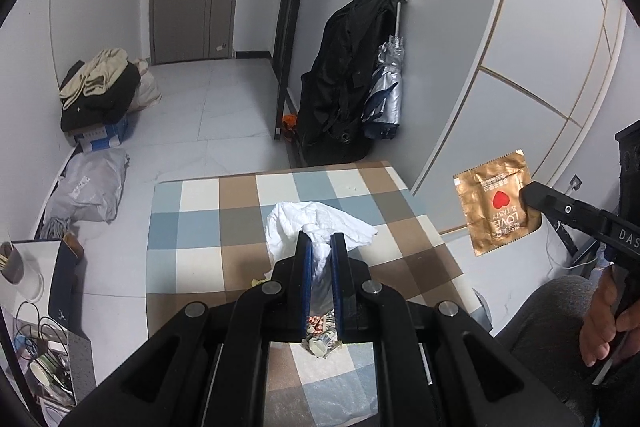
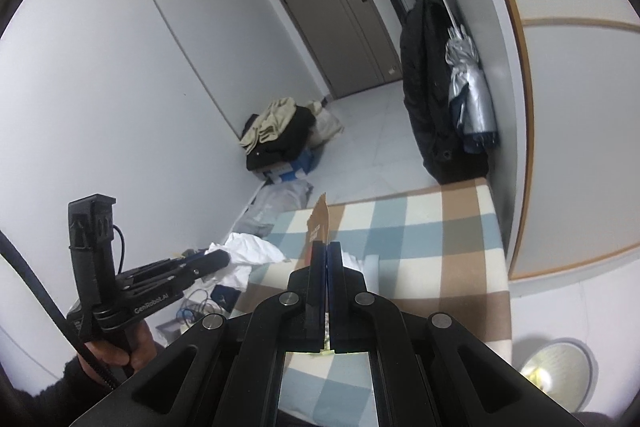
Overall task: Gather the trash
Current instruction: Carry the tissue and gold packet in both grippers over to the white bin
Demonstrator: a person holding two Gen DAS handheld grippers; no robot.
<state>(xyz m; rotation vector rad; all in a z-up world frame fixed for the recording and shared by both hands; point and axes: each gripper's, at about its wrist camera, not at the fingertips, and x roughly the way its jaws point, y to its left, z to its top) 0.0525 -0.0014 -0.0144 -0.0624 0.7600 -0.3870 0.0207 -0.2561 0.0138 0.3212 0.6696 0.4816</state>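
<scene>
The small print on the gold wrapper (image 1: 496,203) is too tiny to read. The black jacket (image 1: 340,83) hides part of the silver umbrella (image 1: 386,95).

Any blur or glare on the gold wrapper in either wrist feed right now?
Left wrist view: the gold wrapper is sharp, its red heart and lettering legible, no glare. Right wrist view: the wrapper is edge-on above the right gripper, so its print is unreadable; fisheye bends the walls in both.

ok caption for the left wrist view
Left tool clamps a white plastic bag over the checked table; right tool holds a gold wrapper.
</scene>
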